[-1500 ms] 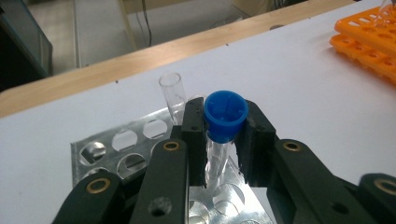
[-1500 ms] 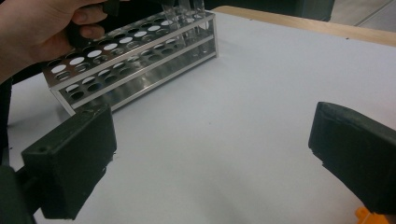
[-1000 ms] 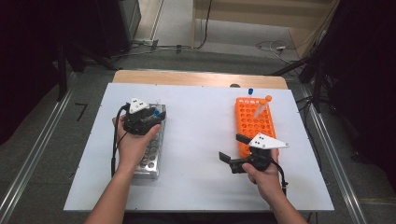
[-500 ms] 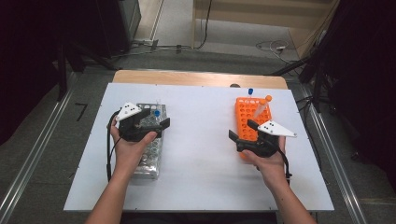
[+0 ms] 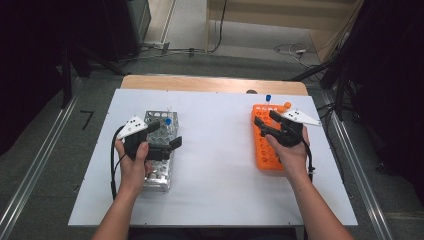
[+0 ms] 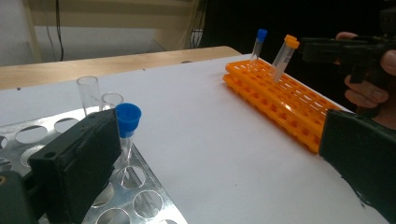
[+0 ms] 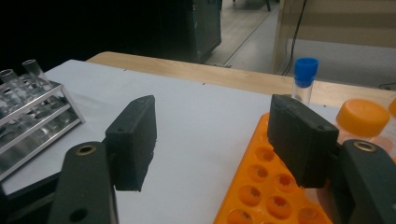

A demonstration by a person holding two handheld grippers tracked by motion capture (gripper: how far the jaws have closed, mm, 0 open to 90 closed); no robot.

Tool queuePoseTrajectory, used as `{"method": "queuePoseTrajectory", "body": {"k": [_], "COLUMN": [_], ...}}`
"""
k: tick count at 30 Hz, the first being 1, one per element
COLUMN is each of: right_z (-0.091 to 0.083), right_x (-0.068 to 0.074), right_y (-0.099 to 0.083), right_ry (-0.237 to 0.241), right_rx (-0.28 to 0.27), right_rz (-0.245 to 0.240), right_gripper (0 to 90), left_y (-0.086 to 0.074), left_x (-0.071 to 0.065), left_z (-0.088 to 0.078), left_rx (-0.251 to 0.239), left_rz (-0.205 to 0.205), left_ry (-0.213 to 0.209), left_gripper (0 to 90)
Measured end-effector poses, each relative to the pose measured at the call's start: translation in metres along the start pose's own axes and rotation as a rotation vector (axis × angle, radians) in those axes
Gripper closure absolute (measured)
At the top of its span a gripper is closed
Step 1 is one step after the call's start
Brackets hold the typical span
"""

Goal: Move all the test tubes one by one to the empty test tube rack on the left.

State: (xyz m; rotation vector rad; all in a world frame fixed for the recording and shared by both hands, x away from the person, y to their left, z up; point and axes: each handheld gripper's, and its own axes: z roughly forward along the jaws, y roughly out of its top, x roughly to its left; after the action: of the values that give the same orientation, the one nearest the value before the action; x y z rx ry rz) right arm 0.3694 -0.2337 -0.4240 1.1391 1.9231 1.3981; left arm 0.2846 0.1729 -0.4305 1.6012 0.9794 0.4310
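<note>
I can read no text anywhere: no label, brand, number or sign on my racks (image 5: 267, 145), tubes (image 6: 127, 122) or bench (image 5: 220, 165).

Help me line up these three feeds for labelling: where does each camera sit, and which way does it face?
High view: above the person's side, looking forward and down on the table; both forearms, left gripper, right gripper.
Left gripper view: on that gripper, across a metal rack toward the orange rack; its open jaws.
Right gripper view: over the orange rack; its jaws, nothing between.
All share the blue-capped tube.
</note>
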Motion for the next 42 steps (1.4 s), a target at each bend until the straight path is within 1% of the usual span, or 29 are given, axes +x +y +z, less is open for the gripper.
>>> {"method": "queuePoseTrajectory", "body": {"k": [4,6,8,9,16,21,24,28,32,36,39,40,42], "right_z": [0.009,0.014,0.019,0.021,0.036,0.046,0.052,0.059,0.067,0.070,0.072,0.073,0.073], "right_x": [-0.006,-0.009,-0.012,-0.013,-0.018,-0.022,-0.021,-0.020,-0.020,-0.020,-0.019,-0.018,-0.018], "right_y": [0.008,0.011,0.014,0.015,0.020,0.021,0.022,0.024,0.025,0.025,0.026,0.026,0.026], "right_ry": [-0.023,-0.022,-0.024,-0.030,-0.099,-0.170,-0.197,-0.243,-0.297,-0.343,-0.359,-0.375,-0.381], "right_rx": [-0.002,0.005,0.011,0.007,0.014,0.008,0.020,0.026,0.047,0.051,0.060,0.066,0.068], "right_rz": [-0.018,-0.015,0.000,-0.001,0.033,0.053,0.047,0.053,0.058,0.060,0.047,0.034,0.023], "right_gripper": [35.8,37.9,37.9,38.0,38.5,41.3,41.9,43.4,46.4,52.0,55.5,57.6,65.7], "left_y": [-0.001,-0.002,-0.002,-0.003,-0.004,-0.004,-0.004,-0.004,-0.004,-0.004,-0.004,-0.004,-0.004], "left_x": [0.000,0.000,0.000,0.000,-0.001,-0.001,-0.001,-0.001,-0.001,-0.001,-0.001,-0.001,-0.001], "left_z": [0.000,0.000,0.000,0.000,0.000,0.000,0.001,0.000,0.000,0.000,0.000,0.000,0.000], "left_rx": [-0.001,-0.003,0.000,0.001,-0.005,-0.007,-0.010,-0.010,-0.011,-0.014,-0.012,-0.012,-0.010], "left_rz": [0.002,-0.003,0.001,0.005,0.002,0.003,0.006,0.003,0.000,-0.002,-0.003,-0.003,-0.001], "left_ry": [-0.004,-0.008,-0.009,-0.010,-0.018,-0.023,-0.024,-0.026,-0.027,-0.029,-0.027,-0.027,-0.026], "left_gripper": [0.0,0.0,0.0,0.0,0.0,0.0,0.0,0.0,0.0,0.0,0.0,0.0,0.0]}}
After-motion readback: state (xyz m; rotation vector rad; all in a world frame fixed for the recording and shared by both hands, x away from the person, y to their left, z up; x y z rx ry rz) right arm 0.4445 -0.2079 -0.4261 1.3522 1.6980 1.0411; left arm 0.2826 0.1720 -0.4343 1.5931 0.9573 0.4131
